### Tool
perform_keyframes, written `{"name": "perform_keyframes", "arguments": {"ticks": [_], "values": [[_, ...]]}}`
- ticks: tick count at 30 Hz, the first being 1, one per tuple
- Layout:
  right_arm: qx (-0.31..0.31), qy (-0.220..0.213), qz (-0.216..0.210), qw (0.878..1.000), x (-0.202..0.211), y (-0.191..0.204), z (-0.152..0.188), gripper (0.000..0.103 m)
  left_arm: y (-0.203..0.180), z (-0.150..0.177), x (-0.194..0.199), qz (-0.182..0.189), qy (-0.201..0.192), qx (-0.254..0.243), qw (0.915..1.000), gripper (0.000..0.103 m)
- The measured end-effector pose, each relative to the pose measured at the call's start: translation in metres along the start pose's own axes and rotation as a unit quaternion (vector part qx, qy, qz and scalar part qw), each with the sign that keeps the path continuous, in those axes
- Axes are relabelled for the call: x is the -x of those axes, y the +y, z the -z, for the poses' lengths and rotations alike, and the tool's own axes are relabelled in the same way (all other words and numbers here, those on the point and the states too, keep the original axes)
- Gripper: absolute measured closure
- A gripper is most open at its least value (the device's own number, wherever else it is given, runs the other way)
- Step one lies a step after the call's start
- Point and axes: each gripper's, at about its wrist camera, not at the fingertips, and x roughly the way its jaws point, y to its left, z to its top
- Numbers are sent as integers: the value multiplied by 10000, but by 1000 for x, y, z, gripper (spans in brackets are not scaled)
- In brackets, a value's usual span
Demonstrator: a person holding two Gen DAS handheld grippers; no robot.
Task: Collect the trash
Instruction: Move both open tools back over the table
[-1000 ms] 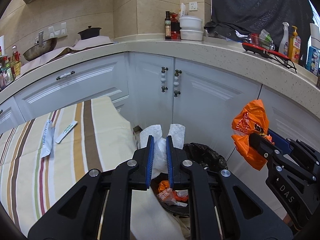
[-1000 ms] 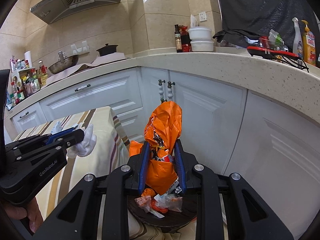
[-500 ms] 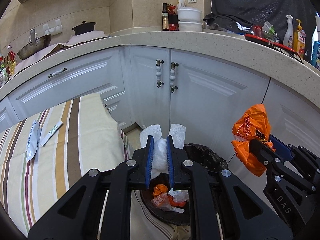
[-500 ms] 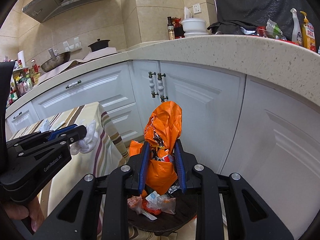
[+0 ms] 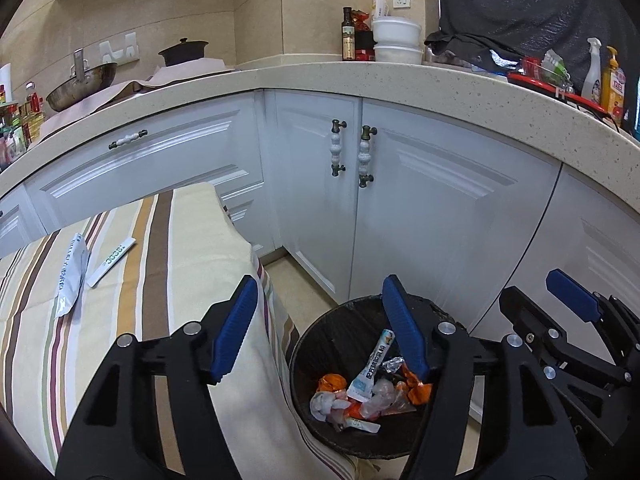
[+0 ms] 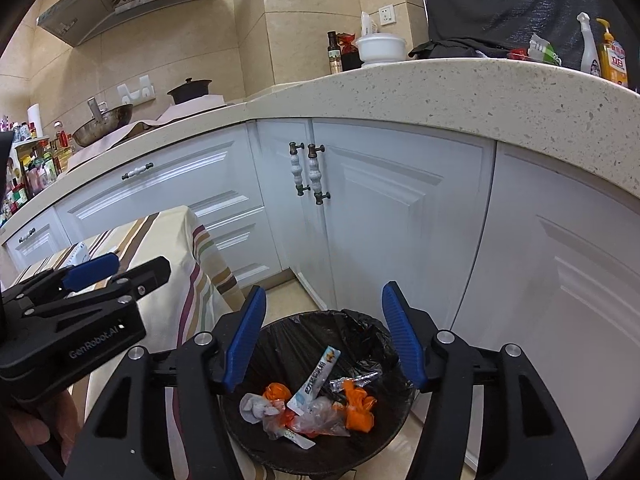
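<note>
Trash bin (image 6: 316, 392), lined with a black bag, standing on the floor at the foot of the white cabinets (image 6: 400, 216). Inside the bin lies the collected trash (image 6: 308, 404): crumpled orange wrappers, a white wad, clear plastic and a long white sachet (image 6: 318, 376) propped upright among them. Right tongs (image 6: 322, 332) hover directly above the bin, blue-padded jaws spread wide, holding nothing. Left tongs (image 5: 320, 326) also stand wide open and empty, one jaw above the bin, the other over the edge of the striped cloth (image 5: 132, 280) that covers the table just beside the bin. On that cloth, well apart from the bin, lie a silvery-white packet (image 5: 72, 276) and, just beside it, a narrow white sachet (image 5: 112, 260). Behind the bin, the cabinet doors carry paired white handles (image 5: 352, 152). Above the cabinets runs the speckled worktop (image 5: 360, 76), bearing a dark bottle (image 5: 348, 36), stacked white bowls (image 5: 397, 40), a wok (image 5: 82, 84) and soap bottles (image 5: 604, 76).
</note>
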Motion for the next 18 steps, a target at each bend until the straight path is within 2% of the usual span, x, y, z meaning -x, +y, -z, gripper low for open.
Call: {"name": "perform_keyframes", "arguments": {"ticks": [10, 18], "values": [[48, -19, -41, 10000, 2, 18, -5, 40, 28, 1, 17, -196, -41, 122, 9997, 33], [224, -84, -332, 9992, 3, 54, -11, 38, 78, 8, 34, -612, -46, 353, 9975, 33]]}}
